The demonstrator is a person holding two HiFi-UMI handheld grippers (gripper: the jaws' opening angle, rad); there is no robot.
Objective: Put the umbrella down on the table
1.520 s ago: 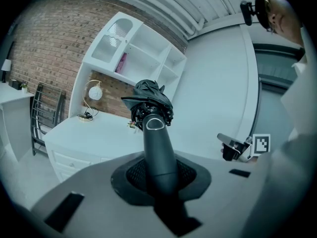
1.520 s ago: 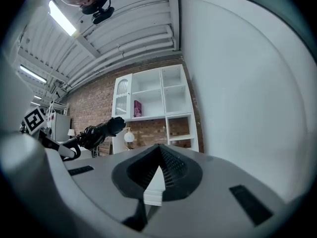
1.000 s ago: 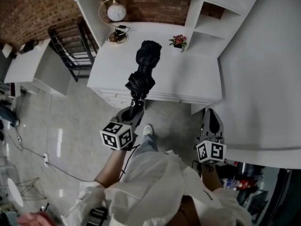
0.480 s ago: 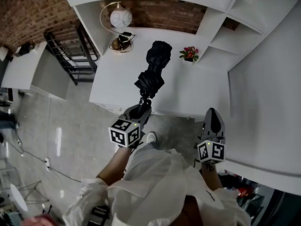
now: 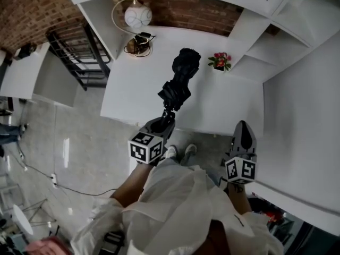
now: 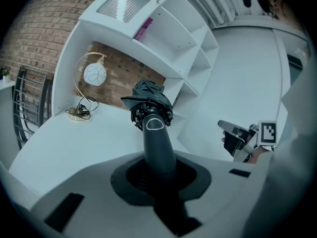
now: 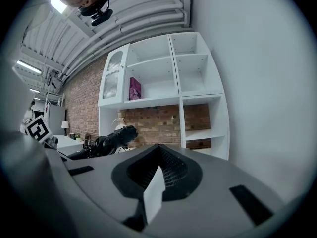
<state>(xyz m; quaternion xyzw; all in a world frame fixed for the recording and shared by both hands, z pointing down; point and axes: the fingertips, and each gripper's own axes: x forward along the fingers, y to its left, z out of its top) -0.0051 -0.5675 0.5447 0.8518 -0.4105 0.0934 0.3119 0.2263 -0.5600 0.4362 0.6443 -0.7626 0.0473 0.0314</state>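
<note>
White table (image 5: 133, 89) below brick wall and shelving, with folded black umbrella (image 5: 180, 78) stretched over it in the head view, far end near a small flower pot (image 5: 220, 61); impossible to tell there whether resting on the top or clear of it. Left hand-held gripper (image 5: 164, 122) clamped on the handle (image 6: 157, 143), seen end-on in its own view with most of the canopy hidden behind. Right hand-held gripper (image 5: 243, 129) well apart from the umbrella, jaws together on nothing, its view alone giving the umbrella side-on at far left.
</note>
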